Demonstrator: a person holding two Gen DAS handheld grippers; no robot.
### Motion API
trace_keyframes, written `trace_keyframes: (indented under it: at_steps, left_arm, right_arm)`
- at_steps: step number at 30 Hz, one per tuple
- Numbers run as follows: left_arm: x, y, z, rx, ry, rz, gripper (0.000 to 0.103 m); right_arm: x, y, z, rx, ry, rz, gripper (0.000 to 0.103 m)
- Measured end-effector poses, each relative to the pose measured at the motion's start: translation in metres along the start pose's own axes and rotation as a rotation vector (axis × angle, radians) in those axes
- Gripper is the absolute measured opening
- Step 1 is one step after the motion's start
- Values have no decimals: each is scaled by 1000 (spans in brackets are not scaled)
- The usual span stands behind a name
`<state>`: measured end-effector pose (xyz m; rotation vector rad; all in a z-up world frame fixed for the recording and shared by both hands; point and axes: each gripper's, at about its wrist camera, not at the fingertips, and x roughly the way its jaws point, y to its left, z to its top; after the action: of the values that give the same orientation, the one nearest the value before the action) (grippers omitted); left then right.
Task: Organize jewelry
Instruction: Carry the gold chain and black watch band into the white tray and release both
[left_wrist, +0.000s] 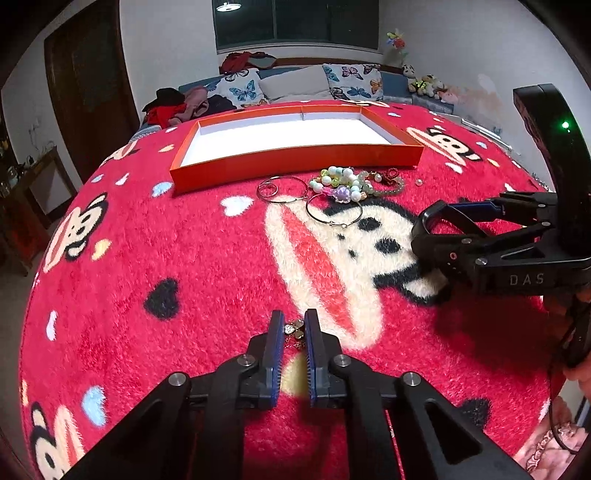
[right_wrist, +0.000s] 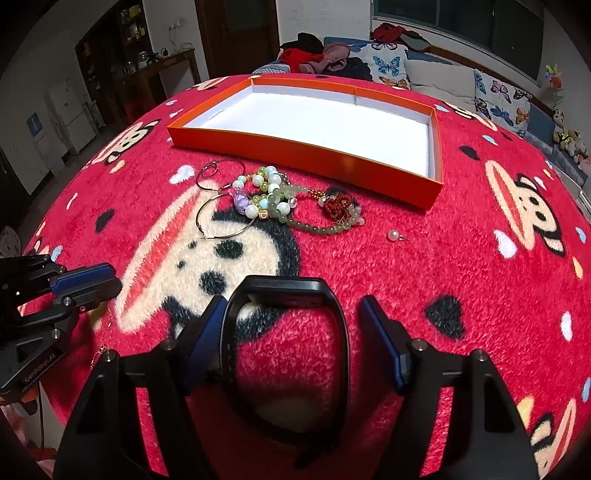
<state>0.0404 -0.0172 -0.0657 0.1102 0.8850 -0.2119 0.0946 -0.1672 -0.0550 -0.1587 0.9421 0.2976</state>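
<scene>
patience is helping: our left tool (left_wrist: 294, 326), closed on the small gold charm chain (left_wrist: 294, 329) on the red plush blanket (left_wrist: 184, 258), should be lifting slowly; our right tool (right_wrist: 291, 325), jaws apart around the black band (right_wrist: 284, 291), isn't clamping; the orange tray (right_wrist: 332, 155) is lying ahead.

We see a red plush blanket (left_wrist: 207, 280) printed with cartoon monkey faces and small hearts filling most of both views. Past it, at the upper centre of the left wrist view, butterfly-print pillows (left_wrist: 242, 86) flank a plain pale cushion (left_wrist: 295, 83), with a heap of dark and red clothes (left_wrist: 173, 105) to their left and stuffed toys (left_wrist: 424, 83) to the upper right. We also note a dark wooden door (left_wrist: 88, 81) at upper left, a dark window (left_wrist: 295, 20) at top centre reflecting a ceiling lamp, and, in the right wrist view, a cluttered wooden side table (right_wrist: 166, 64) at upper left.
</scene>
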Motion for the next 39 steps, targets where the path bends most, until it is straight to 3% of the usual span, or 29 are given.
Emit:
trace_keyframes:
  at_steps: [6,18,30,39]
  left_arm:
    - [-9,8,-1,-46,-20,-28,11]
    - [-48,28,23,-104,-109,-90,10]
    - [-99,59,115,-83,-275,-132,10]
    - [-131,78,210,-13,-381,-118,10]
  right_arm:
    - [-4,0,-1,5,-10,15,59]
    - [-17,-4,2,27,-32,51,57]
    - [-51,-24,52,30,-134,90,57]
    - [-58,-44,108,47,-204,109,57]
